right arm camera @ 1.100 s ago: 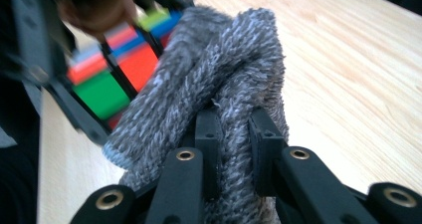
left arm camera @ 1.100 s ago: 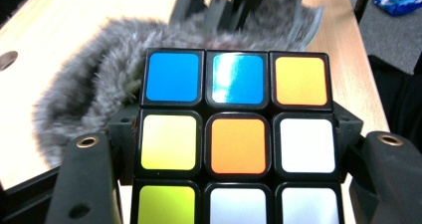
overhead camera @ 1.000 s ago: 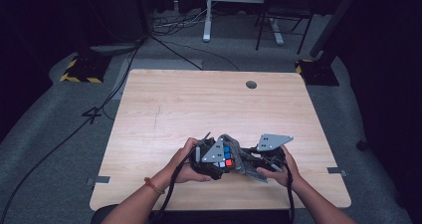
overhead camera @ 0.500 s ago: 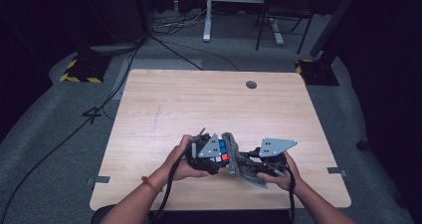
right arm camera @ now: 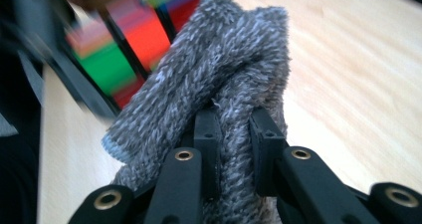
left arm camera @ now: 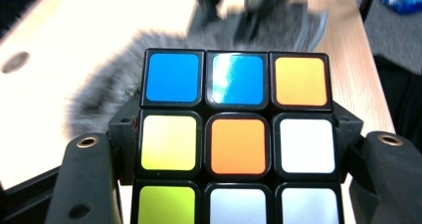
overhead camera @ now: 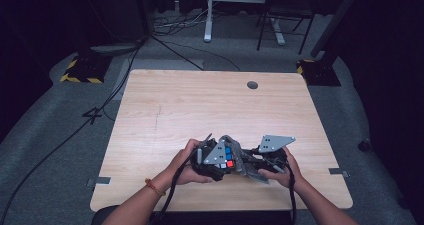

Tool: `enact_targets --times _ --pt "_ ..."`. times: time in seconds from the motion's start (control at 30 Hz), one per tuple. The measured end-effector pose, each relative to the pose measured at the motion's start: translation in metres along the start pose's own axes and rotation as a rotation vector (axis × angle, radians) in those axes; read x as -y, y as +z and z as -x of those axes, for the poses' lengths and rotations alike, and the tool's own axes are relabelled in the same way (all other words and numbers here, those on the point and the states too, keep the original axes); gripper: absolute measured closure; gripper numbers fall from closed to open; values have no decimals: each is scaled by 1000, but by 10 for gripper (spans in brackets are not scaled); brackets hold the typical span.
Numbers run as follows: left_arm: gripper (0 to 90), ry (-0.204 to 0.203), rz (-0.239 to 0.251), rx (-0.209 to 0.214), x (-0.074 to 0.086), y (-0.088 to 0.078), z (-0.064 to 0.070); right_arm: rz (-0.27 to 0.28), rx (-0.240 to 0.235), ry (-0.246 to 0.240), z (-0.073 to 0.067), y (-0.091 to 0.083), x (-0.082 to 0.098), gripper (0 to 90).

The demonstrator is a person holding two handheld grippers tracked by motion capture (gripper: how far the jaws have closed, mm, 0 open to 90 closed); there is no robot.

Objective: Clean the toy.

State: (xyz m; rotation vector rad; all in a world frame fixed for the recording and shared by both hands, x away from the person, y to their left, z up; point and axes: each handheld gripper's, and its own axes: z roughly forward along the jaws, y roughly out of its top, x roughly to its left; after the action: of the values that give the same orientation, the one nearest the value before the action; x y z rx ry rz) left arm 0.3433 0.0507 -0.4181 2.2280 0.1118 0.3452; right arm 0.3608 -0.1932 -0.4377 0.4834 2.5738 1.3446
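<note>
Left gripper view showed your left gripper clamped on the puzzle cube over the table's near edge, while your right gripper pinched the grey cloth against it.

The counter is of light wood, with a round grommet hole near its far edge. Around it lies a grey carpet floor with black cables. Behind, in the dark, stand a white desk frame and yellow-black striped bases.

Dim surroundings, glare, blurred close-ups
</note>
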Motion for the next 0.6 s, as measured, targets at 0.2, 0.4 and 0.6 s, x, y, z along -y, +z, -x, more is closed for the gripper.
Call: enact_targets --times 0.2,0.4,0.6 --pt "334 -1 5 -22 0 -7 -3 5 -27 3 -3 1 0 776" --pt "334 -14 -37 -43 6 1 -7 70 -66 -20 -11 -8 -5 776" --pt "334 21 -114 4 4 24 8 112 -50 -93 -20 -13 -14 770"
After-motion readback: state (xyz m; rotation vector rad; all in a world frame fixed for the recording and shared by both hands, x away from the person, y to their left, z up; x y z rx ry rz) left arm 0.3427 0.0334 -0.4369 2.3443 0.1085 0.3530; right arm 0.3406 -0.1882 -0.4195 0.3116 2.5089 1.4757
